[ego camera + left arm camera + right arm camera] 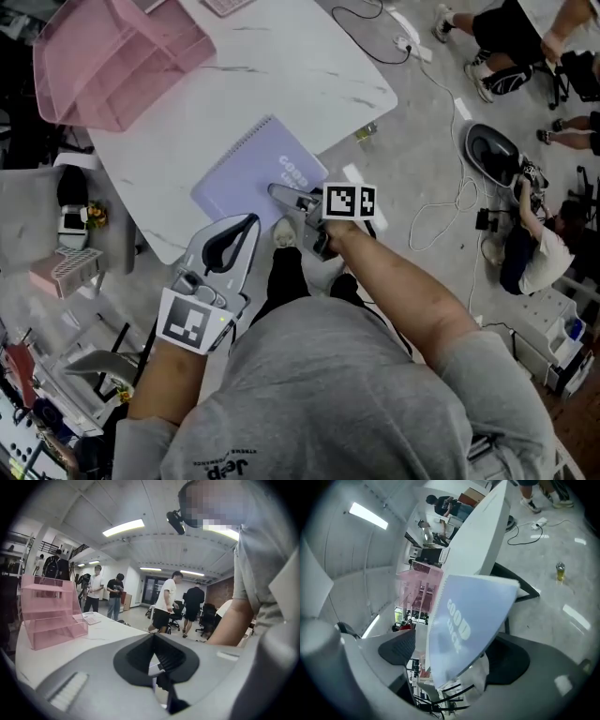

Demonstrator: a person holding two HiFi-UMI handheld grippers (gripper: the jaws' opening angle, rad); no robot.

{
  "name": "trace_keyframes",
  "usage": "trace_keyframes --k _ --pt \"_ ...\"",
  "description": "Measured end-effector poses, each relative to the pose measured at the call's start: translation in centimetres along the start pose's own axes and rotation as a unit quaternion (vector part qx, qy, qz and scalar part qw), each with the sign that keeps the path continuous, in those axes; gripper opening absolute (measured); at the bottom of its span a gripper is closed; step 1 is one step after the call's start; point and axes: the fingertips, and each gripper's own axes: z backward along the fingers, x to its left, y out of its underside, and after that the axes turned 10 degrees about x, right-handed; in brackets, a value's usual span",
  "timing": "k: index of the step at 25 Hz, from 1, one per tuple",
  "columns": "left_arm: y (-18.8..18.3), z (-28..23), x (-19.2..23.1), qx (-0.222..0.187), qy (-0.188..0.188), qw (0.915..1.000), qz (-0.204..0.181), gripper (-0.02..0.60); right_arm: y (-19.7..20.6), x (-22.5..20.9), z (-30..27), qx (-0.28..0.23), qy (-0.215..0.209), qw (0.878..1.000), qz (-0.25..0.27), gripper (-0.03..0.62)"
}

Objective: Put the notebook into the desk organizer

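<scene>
Notebook [246, 178]: lilac, spiral-bound, white "GOOD LUCK" cover print.
Right gripper [283, 197]: jaws spread, notebook corner between.
Left gripper [249, 223]: jaws together, empty.

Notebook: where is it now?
Head view, centre: the notebook lies at the white table's near edge, its corner between the right tongs; the pink organizer stands farther left.

Your right gripper [286, 199] covers the near corner of the notebook [246, 173]. Beyond the notebook, the pink desk organizer [112, 56] runs off the top edge. So does a keypad-like thing [228, 6], too cropped to name.
</scene>
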Motion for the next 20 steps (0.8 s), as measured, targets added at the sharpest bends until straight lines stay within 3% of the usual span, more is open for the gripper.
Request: trace_keyframes --k 4,5,6,7,9,12,15,20 --pt "0.4 1.2 1.2 -0.001 -0.010 0.9999 0.005 0.058 0.4 0.4 -1.6 0.003 -0.003 1.000 -0.024 0.429" --pt "0.5 1.5 1.4 -0.001 -0.011 0.9999 0.007 0.058 0.3 0.2 -1.6 -0.004 0.004 0.999 -0.033 0.385" --pt "0.5 1.7 1.6 -0.001 -0.011 0.9999 0.010 0.058 0.2 -0.1 -1.5 -0.012 0.016 0.999 -0.041 0.290" --pt "0.5 1.9 1.7 0.000 -0.010 0.9999 0.014 0.058 0.1 -0.4 -1.1 -0.018 0.026 0.998 -0.048 0.156" --pt "0.4 2.2 1.9 -0.006 -0.010 0.9998 0.014 0.058 0.3 -0.3 -0.2 -0.021 0.039 0.998 -0.048 0.082" --pt "0.1 2.7 2.3 -0.021 -0.011 0.9997 0.009 0.058 1.2 0.8 1.6 -0.008 0.058 0.998 -0.027 0.037" --pt "-0.3 2.9 2.4 -0.030 -0.013 0.9994 0.010 0.058 1.3 2.9 4.0 0.023 0.078 0.996 0.028 0.034" --pt "-1.7 3.6 2.8 -0.055 -0.019 0.9983 0.011 0.058 -2.2 8.4 8.1 0.087 0.119 0.976 0.159 0.032"
